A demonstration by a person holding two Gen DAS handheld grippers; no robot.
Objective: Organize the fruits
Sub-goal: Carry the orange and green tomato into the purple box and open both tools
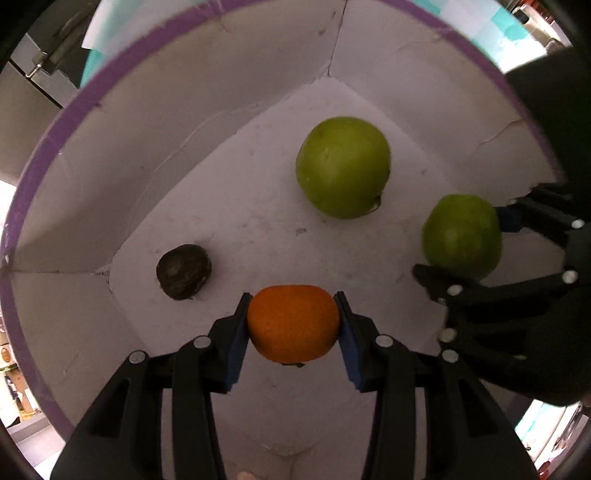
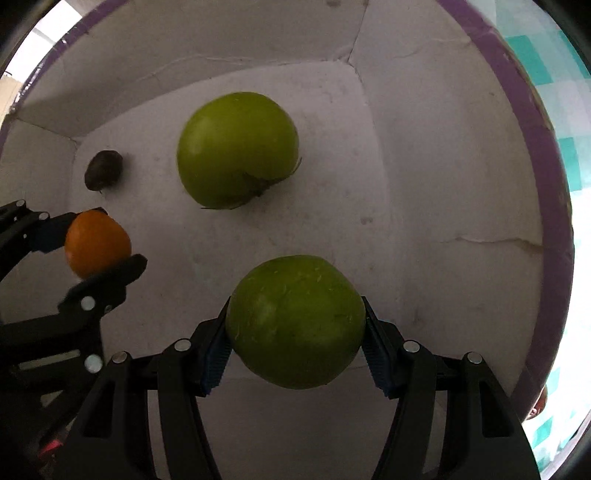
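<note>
Inside the white box [image 1: 92,177], my left gripper [image 1: 293,325] is clamping an orange [image 1: 293,326]; my right gripper [image 2: 295,328] is gripping a green apple [image 2: 295,321], both near the loose green apple [image 1: 343,166].

Beyond the purple rim we saw a teal-and-white checked cloth [image 2: 557,92] along the right edge of the right wrist view, and the same cloth [image 1: 491,27] at the upper right of the left wrist view. At the upper left of the left wrist view stood a grey panel with a metal latch [image 1: 42,62]. At the far lower left of that frame we made out blurred, cluttered shelves [image 1: 14,384].
</note>
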